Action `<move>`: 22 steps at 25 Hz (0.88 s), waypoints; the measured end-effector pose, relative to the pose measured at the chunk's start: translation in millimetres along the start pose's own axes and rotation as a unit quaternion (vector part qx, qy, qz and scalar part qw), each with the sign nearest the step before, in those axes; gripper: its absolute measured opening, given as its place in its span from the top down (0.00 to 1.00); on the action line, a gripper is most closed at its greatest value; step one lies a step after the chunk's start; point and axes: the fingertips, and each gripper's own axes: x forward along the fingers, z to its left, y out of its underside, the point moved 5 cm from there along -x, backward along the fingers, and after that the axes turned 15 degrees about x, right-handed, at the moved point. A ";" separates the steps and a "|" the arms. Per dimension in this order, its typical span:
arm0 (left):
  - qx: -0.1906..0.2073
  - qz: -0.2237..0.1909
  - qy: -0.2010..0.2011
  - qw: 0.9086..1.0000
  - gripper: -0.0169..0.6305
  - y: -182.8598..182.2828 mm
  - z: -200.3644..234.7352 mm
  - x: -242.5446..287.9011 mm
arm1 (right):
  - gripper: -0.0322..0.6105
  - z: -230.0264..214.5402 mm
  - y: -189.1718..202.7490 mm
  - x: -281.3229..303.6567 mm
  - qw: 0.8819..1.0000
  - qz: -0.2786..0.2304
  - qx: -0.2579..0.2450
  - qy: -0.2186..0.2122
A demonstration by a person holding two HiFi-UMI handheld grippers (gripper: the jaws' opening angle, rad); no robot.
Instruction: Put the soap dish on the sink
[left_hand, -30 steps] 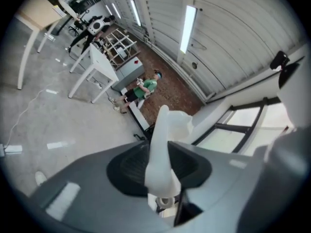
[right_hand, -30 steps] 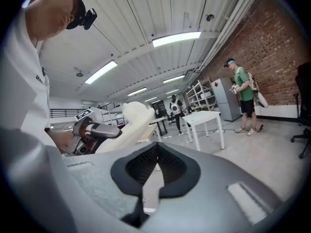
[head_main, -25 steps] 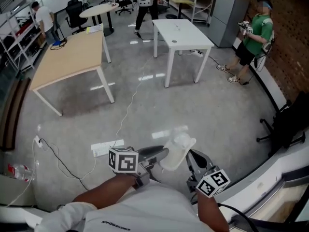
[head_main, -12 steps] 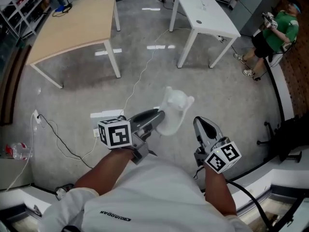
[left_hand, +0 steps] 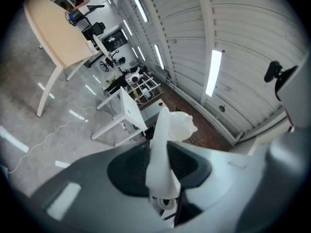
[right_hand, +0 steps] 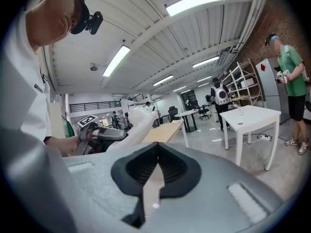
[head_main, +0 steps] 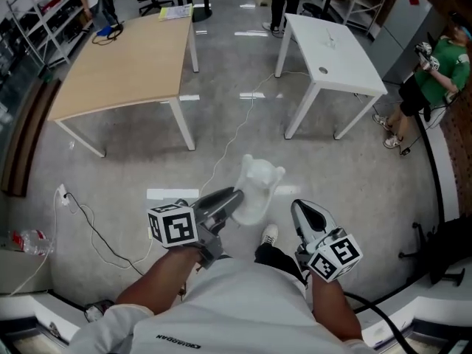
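Note:
The soap dish (head_main: 257, 185) is a white, pale plastic piece with a lobed far end. My left gripper (head_main: 234, 198) is shut on its near end and carries it above the concrete floor. In the left gripper view the soap dish (left_hand: 163, 152) stands on edge between the dark pads and sticks out forward. My right gripper (head_main: 301, 211) hangs to the right of the dish, apart from it, jaws shut and empty. The right gripper view shows its pads (right_hand: 171, 165) meeting, with the soap dish (right_hand: 140, 121) and left gripper (right_hand: 108, 134) at its left. No sink is in view.
A wooden table (head_main: 122, 65) stands ahead on the left and a white table (head_main: 333, 49) ahead on the right. A person in a green shirt (head_main: 435, 68) stands at the far right. A power strip (head_main: 167, 194) and cables lie on the floor.
Both grippers have travelled across the floor with the dish still held. The two tables now sit nearer and more central, and the person in green has slid to the right edge.

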 end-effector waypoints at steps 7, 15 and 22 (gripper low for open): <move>0.005 -0.027 -0.046 0.999 0.78 -26.3 13.1 74.1 | 0.96 -87.2 -50.9 41.8 0.999 0.023 -0.017 -0.041; 0.010 -0.052 -0.092 0.994 0.78 -52.9 21.0 135.3 | 0.96 -151.5 -98.2 74.9 0.995 0.047 -0.039 -0.080; 0.007 -0.056 -0.114 0.992 0.78 -79.4 43.1 163.0 | 0.96 -187.6 -114.7 106.9 0.995 0.057 -0.016 -0.086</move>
